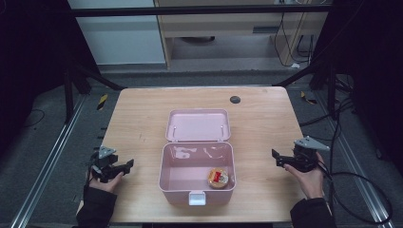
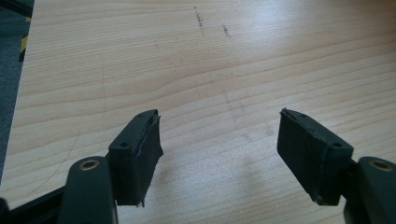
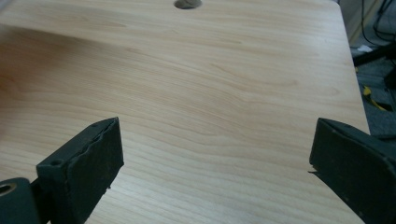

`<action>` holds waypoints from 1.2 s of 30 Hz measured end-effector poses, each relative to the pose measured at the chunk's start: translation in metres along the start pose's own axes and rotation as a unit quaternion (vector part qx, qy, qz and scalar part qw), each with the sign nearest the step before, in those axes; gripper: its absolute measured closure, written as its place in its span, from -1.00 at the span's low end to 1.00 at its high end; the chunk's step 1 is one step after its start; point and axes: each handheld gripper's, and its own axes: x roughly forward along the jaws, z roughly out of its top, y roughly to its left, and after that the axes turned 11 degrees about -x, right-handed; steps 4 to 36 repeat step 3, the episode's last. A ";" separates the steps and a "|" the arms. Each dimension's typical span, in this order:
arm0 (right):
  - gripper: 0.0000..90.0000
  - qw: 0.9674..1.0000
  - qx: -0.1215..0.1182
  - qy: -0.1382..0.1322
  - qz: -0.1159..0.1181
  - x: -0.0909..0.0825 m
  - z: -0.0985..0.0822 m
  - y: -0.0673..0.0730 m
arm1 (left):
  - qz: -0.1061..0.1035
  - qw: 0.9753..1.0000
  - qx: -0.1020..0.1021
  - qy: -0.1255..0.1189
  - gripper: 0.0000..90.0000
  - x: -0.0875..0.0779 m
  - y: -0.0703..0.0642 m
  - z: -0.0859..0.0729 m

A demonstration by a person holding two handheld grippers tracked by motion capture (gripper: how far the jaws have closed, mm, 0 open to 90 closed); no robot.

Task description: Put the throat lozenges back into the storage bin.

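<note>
both grippers parked wide, snack sitting in the pink box

the left gripper (image 1: pixel 127 165) rests near the table's (image 1: pixel 142 114) left edge, jaws spread with nothing but bare wood between them, and the right gripper (image 1: pixel 277 158) sits over by the right edge, its jaws just as wide and empty. between them, toward the front edge, the pink box (image 1: pixel 164 178) stands with its lid (image 1: pixel 198 125) thrown back flat, and the small round orange-and-red packet (image 1: pixel 218 178) lies in its front right corner. looks like the placing step is finished and the hands are clear. the next move, by my reading, is the lid: one gripper must reach behind the box, pinch the lid's far rim and swing it forward over the packet.
</note>
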 end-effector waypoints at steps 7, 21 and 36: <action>-0.93 1.000 0.011 0.006 -0.010 0.003 -0.007 -0.004 | 0.005 1.000 -0.003 0.001 -0.30 0.000 0.002 0.000; -0.93 1.000 0.011 0.006 -0.010 0.003 -0.007 -0.004 | 0.005 1.000 -0.003 0.001 -0.30 0.000 0.002 0.000; -0.93 1.000 0.011 0.006 -0.010 0.003 -0.007 -0.004 | 0.005 1.000 -0.003 0.001 -0.30 0.000 0.002 0.000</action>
